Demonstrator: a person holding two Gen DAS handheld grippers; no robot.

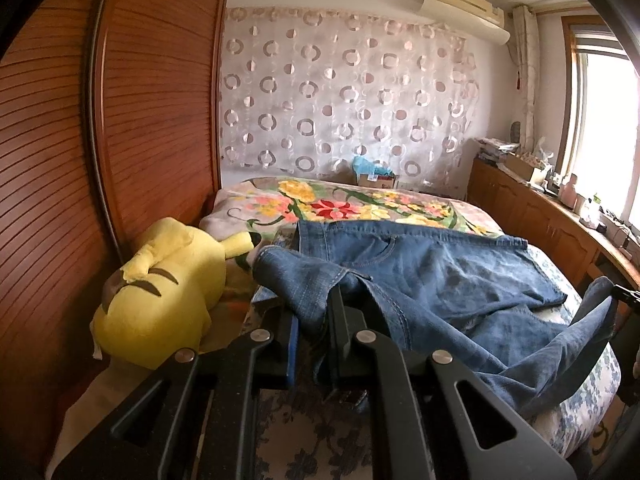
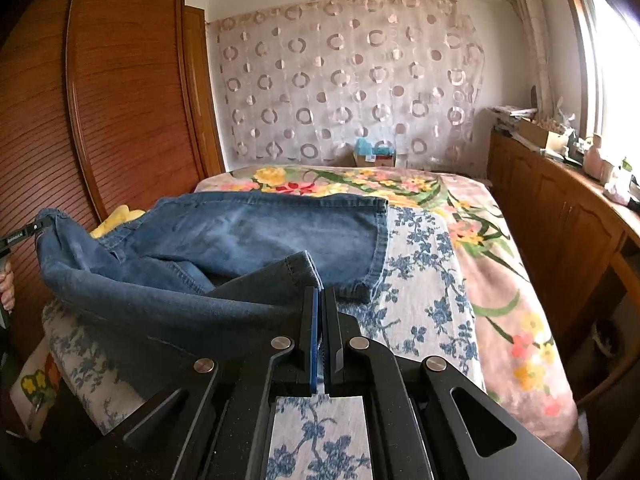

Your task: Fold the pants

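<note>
Blue jeans point(image 1: 432, 276) lie across the bed, one leg flat, the other lifted at both ends. My left gripper point(image 1: 312, 312) is shut on the waistband end, denim bunched between its jaws. My right gripper point(image 2: 320, 300) is shut on the hem of the near leg point(image 2: 296, 268) and holds it just above the bed. The flat leg point(image 2: 280, 228) stretches to its hem at the right. The left gripper shows at the left edge of the right wrist view point(image 2: 24, 234), the right one at the right edge of the left wrist view point(image 1: 624, 296).
A yellow plush toy point(image 1: 160, 292) lies left of the jeans by the wooden wardrobe point(image 1: 60, 160). The bed has a blue-flowered sheet point(image 2: 420, 280) and a floral blanket point(image 2: 500, 248). A wooden cabinet point(image 2: 560, 232) with clutter runs along the right under the window.
</note>
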